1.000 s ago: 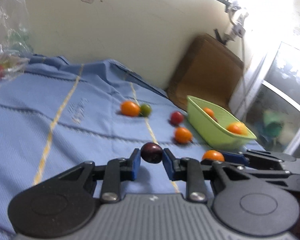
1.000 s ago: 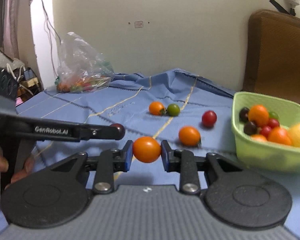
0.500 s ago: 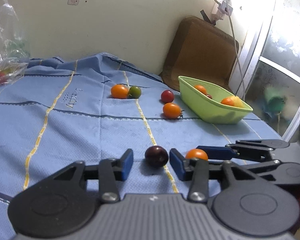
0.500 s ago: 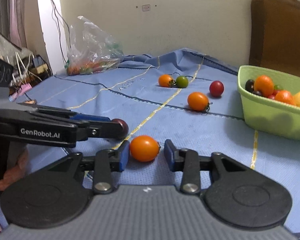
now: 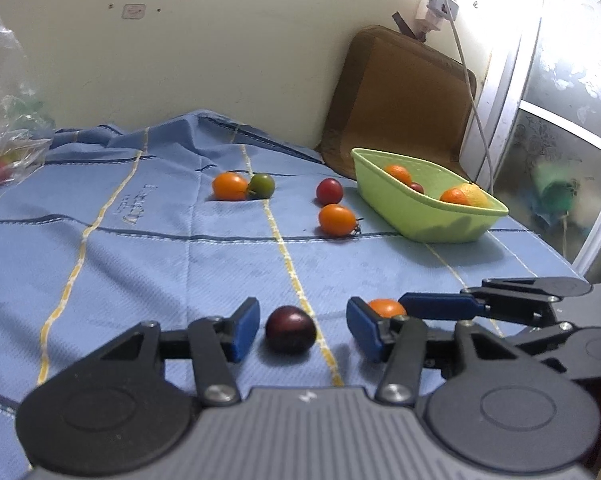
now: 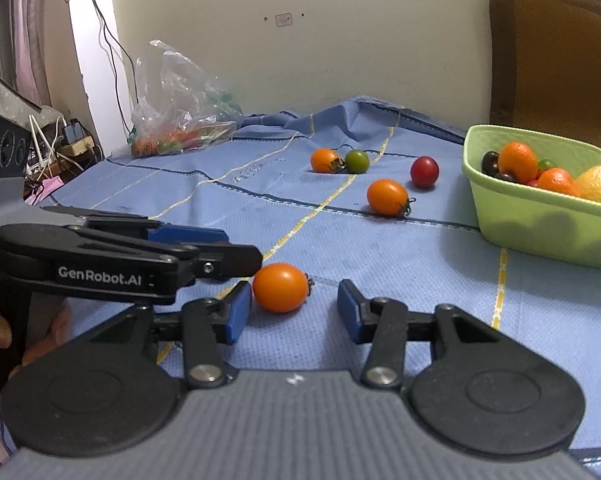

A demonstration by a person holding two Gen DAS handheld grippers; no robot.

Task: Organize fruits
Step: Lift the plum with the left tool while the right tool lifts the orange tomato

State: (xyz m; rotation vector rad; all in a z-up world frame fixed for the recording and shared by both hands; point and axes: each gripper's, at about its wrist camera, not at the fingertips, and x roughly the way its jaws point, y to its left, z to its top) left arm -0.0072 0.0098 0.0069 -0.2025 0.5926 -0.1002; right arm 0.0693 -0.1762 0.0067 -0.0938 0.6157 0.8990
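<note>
2 grippers spread | left gripper (image 5: pixel 302 330) jaws just opened, flanking dark tomato (image 5: pixel 290 329) | right gripper (image 6: pixel 290 310) opening, orange tomato (image 6: pixel 280 287) unpinched

A blue cloth (image 6: pixel 380 248) covers the worktop; loose tomatoes (image 6: pixel 387 197) lie left of the green basket (image 6: pixel 540 224), a plastic bag (image 6: pixel 180 120) farther left.

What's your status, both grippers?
Left gripper jaws just opened, dark tomato loose on cloth. Right gripper jaws just opened, orange tomato between them. Basket path clear.
</note>
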